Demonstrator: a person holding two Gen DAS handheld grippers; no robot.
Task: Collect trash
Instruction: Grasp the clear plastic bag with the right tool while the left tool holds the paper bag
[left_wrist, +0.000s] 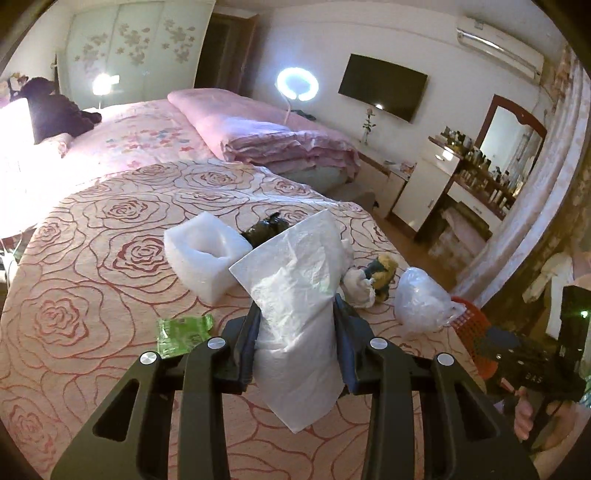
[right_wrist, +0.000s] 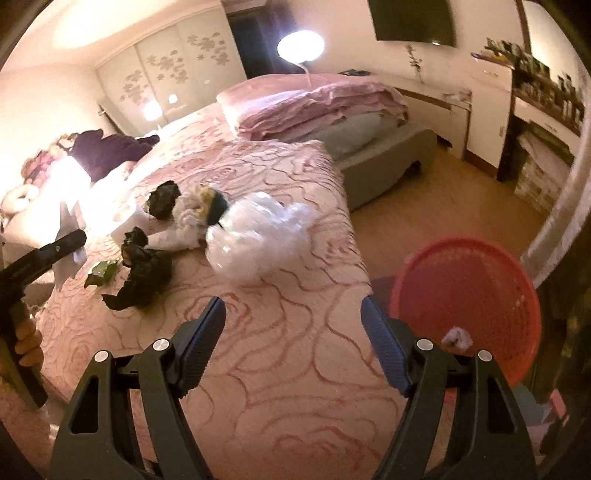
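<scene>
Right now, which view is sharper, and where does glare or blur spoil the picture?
Left wrist: sharper; the tissue in the left gripper is crisp, though glare whites out the left edge. Right wrist: softer, the clear bag and red basket smeared, the lamp blown out, warm cast throughout.

A bed is covered by a pink rose-patterned spread. On it are laid a white foam block, a green wrapper, a clear plastic bag, crumpled black bags and folded pink quilts.
</scene>
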